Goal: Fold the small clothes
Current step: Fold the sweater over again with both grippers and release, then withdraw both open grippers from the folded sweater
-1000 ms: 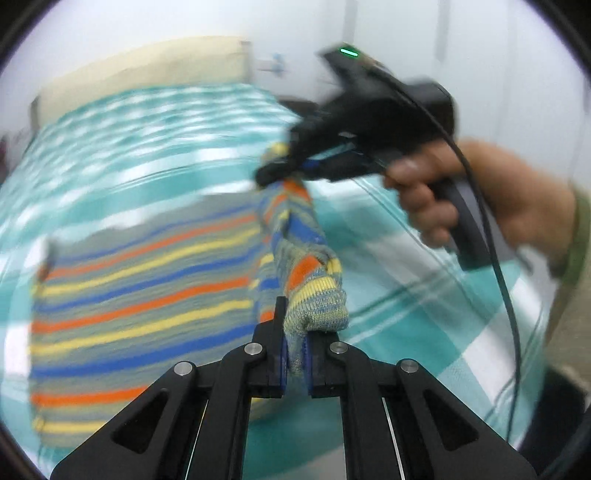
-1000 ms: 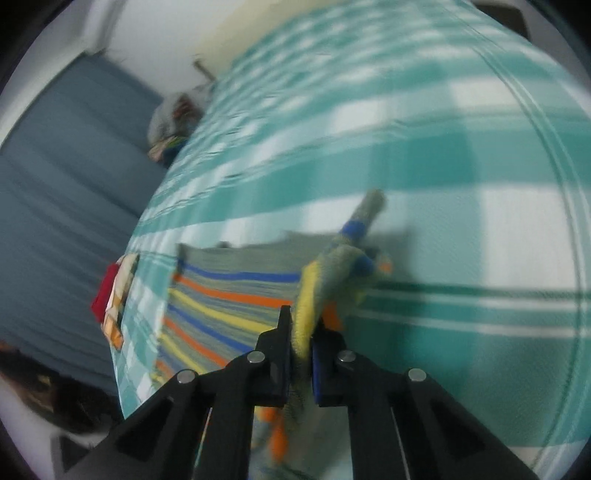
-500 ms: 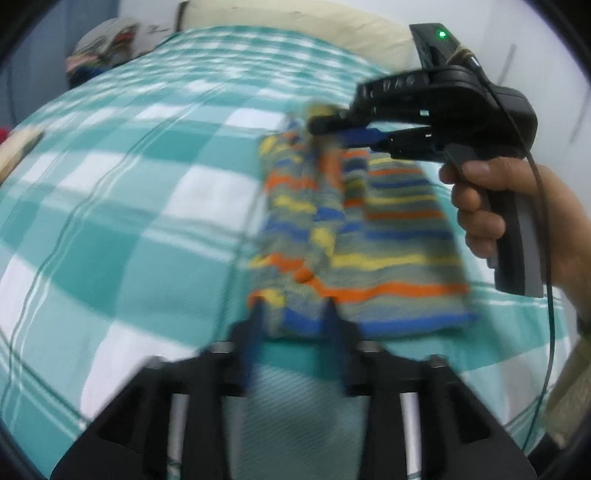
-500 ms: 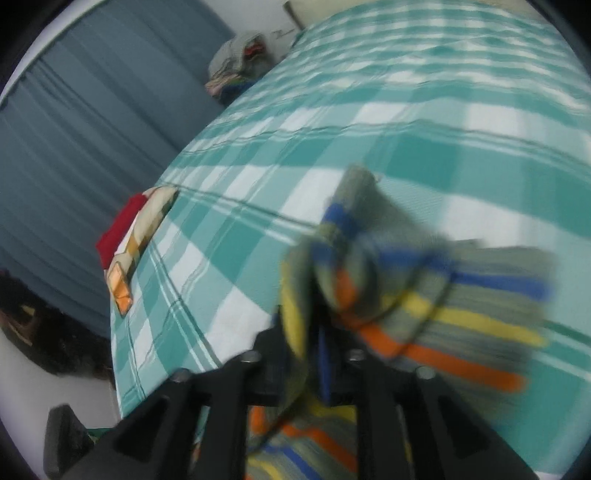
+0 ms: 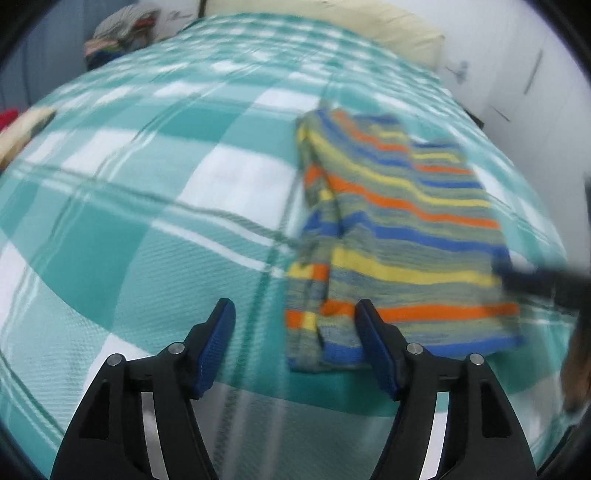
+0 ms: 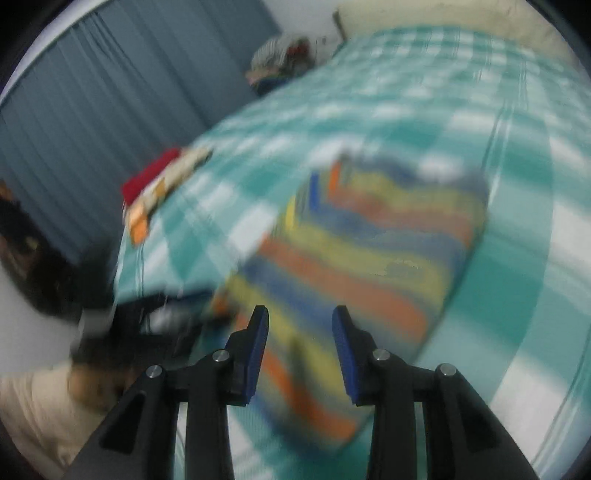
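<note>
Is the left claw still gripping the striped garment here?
Apart. In the left wrist view the left claw is wide open, with only bedspread between its fingers; the striped garment lies flat beyond its right finger.

Soft, even indoor light; heavy motion blur in the right view, milder left, fisheye-curved dark edges.

Your right-wrist view smeared by motion: striped garment [image 6: 362, 258] stripes run together, folds unreadable. Red-and-cream item [image 6: 162, 184] at bed edge too blurred to identify. In left view, your right gripper [image 5: 546, 284] cut off by frame edge, fingers streaked. Clothes pile [image 5: 122, 33] beyond bed too small to make out.
</note>
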The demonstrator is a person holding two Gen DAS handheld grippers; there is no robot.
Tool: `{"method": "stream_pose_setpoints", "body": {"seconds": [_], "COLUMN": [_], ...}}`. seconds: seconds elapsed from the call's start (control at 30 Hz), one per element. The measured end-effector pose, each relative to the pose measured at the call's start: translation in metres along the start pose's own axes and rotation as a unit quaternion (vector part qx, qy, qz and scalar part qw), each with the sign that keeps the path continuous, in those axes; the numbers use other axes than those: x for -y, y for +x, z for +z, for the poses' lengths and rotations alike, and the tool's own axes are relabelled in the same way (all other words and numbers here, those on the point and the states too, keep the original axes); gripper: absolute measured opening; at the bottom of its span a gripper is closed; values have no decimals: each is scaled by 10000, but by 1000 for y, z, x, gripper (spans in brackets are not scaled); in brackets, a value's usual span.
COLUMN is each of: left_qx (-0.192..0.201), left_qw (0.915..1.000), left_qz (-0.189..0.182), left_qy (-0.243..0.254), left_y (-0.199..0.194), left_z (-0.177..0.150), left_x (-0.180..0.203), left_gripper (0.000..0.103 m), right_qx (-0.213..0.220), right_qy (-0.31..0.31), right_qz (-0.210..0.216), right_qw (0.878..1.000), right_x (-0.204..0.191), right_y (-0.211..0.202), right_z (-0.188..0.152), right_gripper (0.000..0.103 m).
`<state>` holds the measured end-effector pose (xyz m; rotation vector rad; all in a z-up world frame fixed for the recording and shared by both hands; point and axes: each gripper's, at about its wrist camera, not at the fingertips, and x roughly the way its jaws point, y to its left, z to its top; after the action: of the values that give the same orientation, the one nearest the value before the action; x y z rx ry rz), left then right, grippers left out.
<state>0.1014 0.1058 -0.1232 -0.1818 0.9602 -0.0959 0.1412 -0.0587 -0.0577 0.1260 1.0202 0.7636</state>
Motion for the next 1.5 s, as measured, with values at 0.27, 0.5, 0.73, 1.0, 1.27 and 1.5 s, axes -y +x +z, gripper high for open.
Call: {"method": "stream_pose_setpoints", "body": {"seconds": [0.27,0.5,0.73,1.0,1.27,1.5], "left_qx": [125,-44,-187,-386,-409,196], "left_qw": [9988,9946,9976,9943,9916,9907], "left_qz": [-453,-520,-201,-467,244,406], "left_qy": [166,899,641,872,1207,1282], "left_y": [-33,22,57,2,-39,-65], "left_z": [31,89,89,55,-14,-47], "left_x": [-6,28,7,7,20,48], "left_gripper": [84,85,88,94,99,100], "right_qx": [300,571,347,646,94,826], "right_qy": [-100,-139,276,251,330,581], "right_qz": [-528,-1062,-1489,-1141,-1163,-2014], "right_qw": [9981,9926,9879,9910,9926,9743], "right_x": [-5,28,72,23,-14,-31], "right_y": [-9,-18,42,-17,-20,-62], "right_z": [-25,40,59,20,-81,-123], "right_gripper": [39,42,44,46,55,77]}}
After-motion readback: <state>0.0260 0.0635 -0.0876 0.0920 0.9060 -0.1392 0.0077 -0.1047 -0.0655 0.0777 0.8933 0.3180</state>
